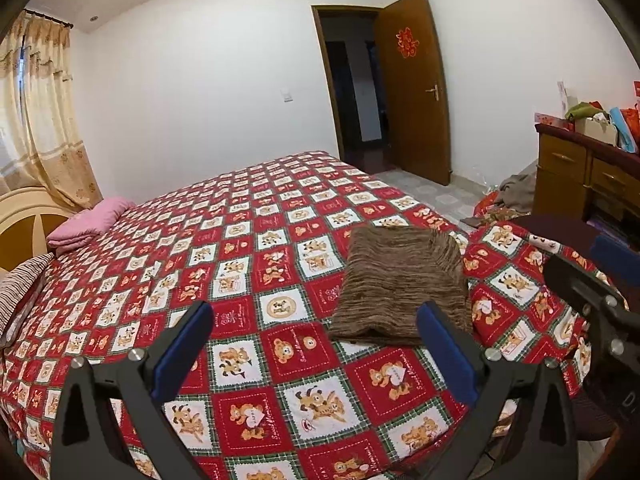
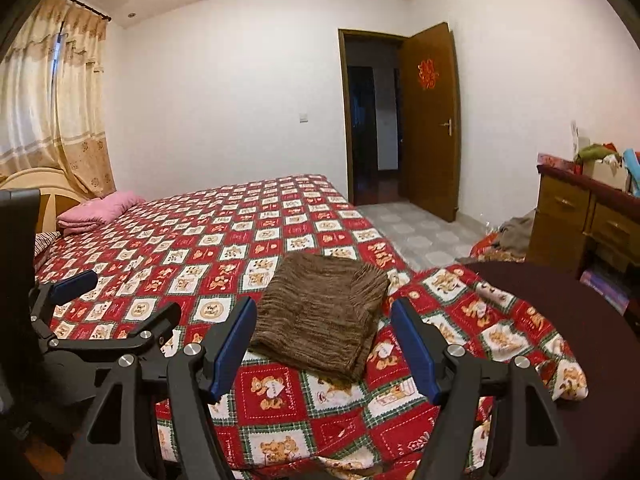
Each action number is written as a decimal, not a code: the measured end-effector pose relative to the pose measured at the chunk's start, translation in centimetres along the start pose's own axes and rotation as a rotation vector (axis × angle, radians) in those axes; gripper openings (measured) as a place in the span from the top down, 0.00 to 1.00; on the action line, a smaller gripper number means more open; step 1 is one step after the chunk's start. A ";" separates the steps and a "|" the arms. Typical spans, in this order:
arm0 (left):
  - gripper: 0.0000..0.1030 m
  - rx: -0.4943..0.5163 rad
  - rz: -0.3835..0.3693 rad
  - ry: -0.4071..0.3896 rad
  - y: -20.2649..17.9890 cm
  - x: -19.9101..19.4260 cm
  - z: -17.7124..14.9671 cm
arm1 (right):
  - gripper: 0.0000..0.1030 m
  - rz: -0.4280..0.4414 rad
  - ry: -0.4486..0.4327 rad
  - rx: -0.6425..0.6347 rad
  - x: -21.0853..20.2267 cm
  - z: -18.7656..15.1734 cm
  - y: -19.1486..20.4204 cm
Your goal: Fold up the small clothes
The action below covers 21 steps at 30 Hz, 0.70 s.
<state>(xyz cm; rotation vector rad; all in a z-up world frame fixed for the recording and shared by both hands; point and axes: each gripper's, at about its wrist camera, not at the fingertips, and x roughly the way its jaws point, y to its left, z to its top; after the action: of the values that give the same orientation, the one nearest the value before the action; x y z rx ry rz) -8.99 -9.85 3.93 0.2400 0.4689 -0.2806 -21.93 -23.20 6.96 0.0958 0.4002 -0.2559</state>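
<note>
A: Where is the brown sweater [image 1: 400, 284] lying?

B: Folded flat on the red checked bedspread [image 1: 248, 248], near the corner of the bed. In the left wrist view it sits right of centre, and the left gripper [image 1: 316, 348] hangs in front of it. The right blue pad [image 1: 446, 350] overlaps the sweater's near right corner in the frame, though I cannot tell that it touches.

A: Are those jaws holding anything?

B: No. They stand wide apart, with only bedspread showing between them.

A: And the other hand?

B: In the right wrist view the right gripper [image 2: 324, 350] is also spread wide and bare. The sweater [image 2: 324, 316] shows in the gap between its pads, a little beyond the tips, lying free on the bedspread.

A: What does one view give that the other lacks?

B: The right wrist view shows the left gripper [image 2: 120, 300] from the side at the left edge of the frame, its jaws parted. It also shows more of the dark round surface [image 2: 560, 320] at the lower right. The left wrist view catches only part of the right gripper [image 1: 600, 280] at its right edge, and shows the striped pillow [image 1: 24, 284] more fully at the left, below the folded pink cloth [image 1: 88, 224].
</note>
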 end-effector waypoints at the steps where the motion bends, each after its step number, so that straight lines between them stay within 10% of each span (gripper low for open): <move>1: 0.00 0.001 0.003 0.001 0.0 0.0 0.0 | 0.31 0.000 -0.003 0.001 -0.1 0.0 0.0; 21: 0.00 0.008 0.012 0.000 -0.3 0.1 0.0 | 0.31 -0.001 0.022 0.045 0.5 -0.2 -1.3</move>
<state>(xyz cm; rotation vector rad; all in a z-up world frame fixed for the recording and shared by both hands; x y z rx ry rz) -9.00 -10.17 3.87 0.2503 0.4667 -0.2711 -21.95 -24.54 6.54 0.1430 0.4159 -0.2657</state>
